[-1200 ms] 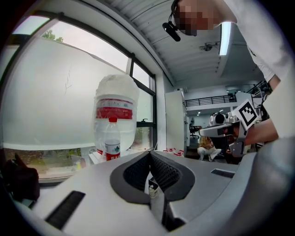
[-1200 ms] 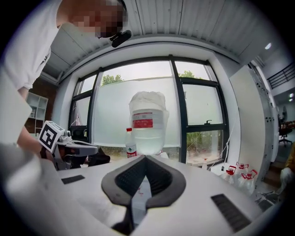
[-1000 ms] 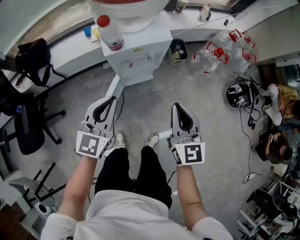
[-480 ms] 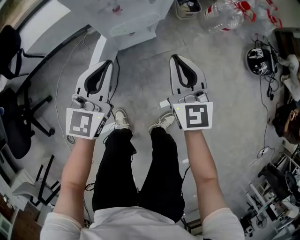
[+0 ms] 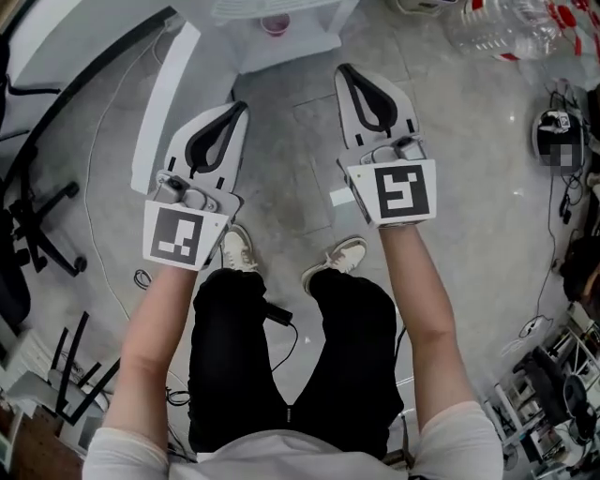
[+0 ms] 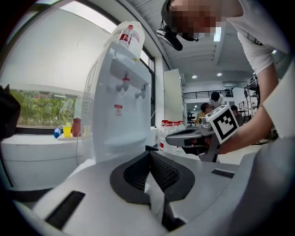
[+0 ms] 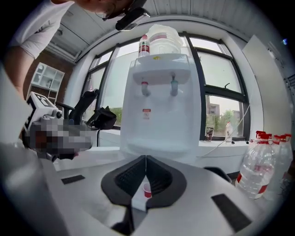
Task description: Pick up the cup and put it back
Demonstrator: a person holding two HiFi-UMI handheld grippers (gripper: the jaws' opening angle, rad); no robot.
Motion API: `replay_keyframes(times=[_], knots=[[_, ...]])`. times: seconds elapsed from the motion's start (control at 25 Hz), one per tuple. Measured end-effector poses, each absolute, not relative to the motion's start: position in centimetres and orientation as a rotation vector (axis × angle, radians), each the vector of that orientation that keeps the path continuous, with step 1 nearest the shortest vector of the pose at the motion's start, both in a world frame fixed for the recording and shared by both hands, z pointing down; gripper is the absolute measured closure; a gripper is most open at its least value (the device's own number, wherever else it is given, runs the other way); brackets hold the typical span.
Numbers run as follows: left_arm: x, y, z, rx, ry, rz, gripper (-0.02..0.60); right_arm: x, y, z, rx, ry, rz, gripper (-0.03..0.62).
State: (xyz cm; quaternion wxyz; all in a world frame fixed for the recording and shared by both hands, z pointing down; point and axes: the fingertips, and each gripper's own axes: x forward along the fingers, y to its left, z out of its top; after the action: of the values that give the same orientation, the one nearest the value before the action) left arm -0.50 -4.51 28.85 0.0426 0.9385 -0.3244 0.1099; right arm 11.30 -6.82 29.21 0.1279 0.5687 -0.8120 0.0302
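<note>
A small red cup [image 7: 147,190] stands low at the foot of the white water dispenser [image 7: 159,106]; in the right gripper view it shows through the gap behind the meeting jaw tips. The head view has the cup [image 5: 275,23] at the top edge, inside the dispenser's base [image 5: 291,47]. My right gripper [image 5: 343,70] is shut and empty, pointing at the dispenser, short of the cup. Level with it on the left, my left gripper [image 5: 242,108] is also shut and empty. The left gripper view has the dispenser [image 6: 120,106] ahead and the right gripper [image 6: 193,136] beside it.
Large clear water bottles [image 5: 506,23] with red caps lie right of the dispenser. A white panel [image 5: 164,103] and black cables lie on the grey floor at left, near an office chair base [image 5: 37,220]. A black helmet-like object [image 5: 558,136] sits far right. My shoes [image 5: 342,258] are below the grippers.
Both grippers have sunk a long way toward the floor, staying shut. The dispenser has slid to the top edge of the head view, and the legs now bend.
</note>
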Motion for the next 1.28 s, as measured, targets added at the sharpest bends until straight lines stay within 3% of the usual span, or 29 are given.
replay_keyframes(times=[0.24, 0.6, 1.28], knots=[[0.1, -5.3, 39.6, 2.892, -1.006, 0.401, 0.560, 11.7, -9.3, 37.6, 1.617, -2.384, 0.072, 0.572], [0.5, -8.3, 47.5, 2.931, -1.000, 0.343, 0.558, 11.1, -13.3, 45.5, 1.540, -2.492, 0.062, 0.572], [0.1, -9.9, 49.5, 2.940, -1.031, 0.278, 0.558, 10.4, -20.8, 54.2, 1.532, -2.432, 0.100, 0.572]])
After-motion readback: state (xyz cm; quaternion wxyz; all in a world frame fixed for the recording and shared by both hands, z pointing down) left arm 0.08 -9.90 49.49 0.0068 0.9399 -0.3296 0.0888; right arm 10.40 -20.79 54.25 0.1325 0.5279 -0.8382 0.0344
